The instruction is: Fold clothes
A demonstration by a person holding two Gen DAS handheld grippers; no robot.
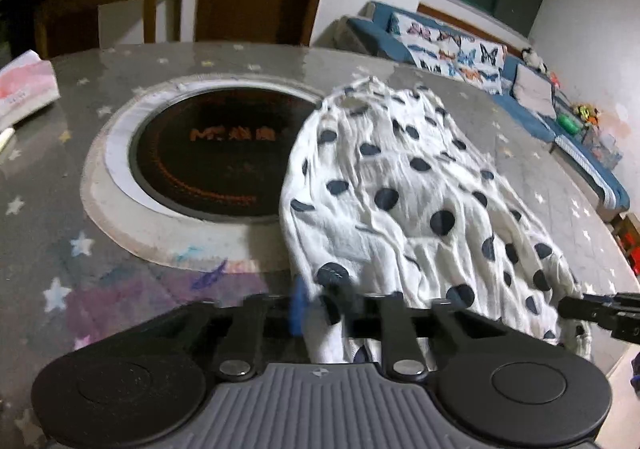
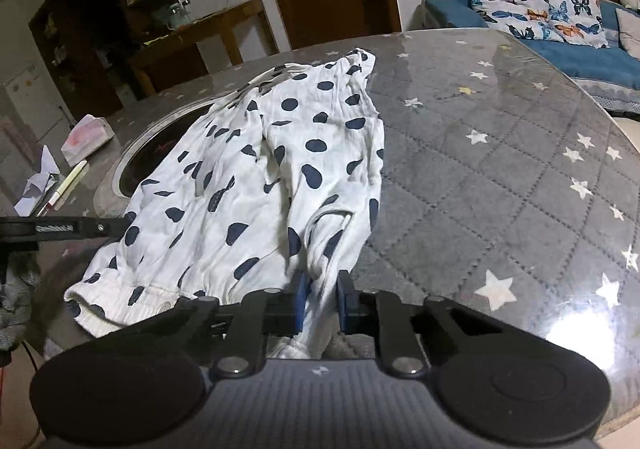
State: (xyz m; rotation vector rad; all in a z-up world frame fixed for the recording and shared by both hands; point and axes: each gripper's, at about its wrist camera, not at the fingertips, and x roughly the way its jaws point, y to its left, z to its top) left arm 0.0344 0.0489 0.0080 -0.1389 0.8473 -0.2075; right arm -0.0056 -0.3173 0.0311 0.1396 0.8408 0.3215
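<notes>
A white garment with dark blue dots (image 1: 400,189) lies crumpled on the round table (image 1: 60,249), partly over the black hotplate (image 1: 212,161). In the left wrist view my left gripper (image 1: 318,307) is shut on the garment's near edge, with cloth bunched between its blue pads. My right gripper (image 1: 600,309) shows at the right edge, at the garment's other corner. In the right wrist view the garment (image 2: 280,169) spreads away from me, and my right gripper (image 2: 322,293) is shut on a fold of its near hem. The left gripper (image 2: 60,229) reaches in from the left.
The table (image 2: 480,169) has a grey star-quilted cover under glass. A tissue pack (image 2: 86,137), a pen (image 2: 70,185) and paper scraps lie at its left. A blue sofa (image 2: 560,49) with butterfly cushions stands beyond on the right, a wooden side table (image 2: 208,33) behind.
</notes>
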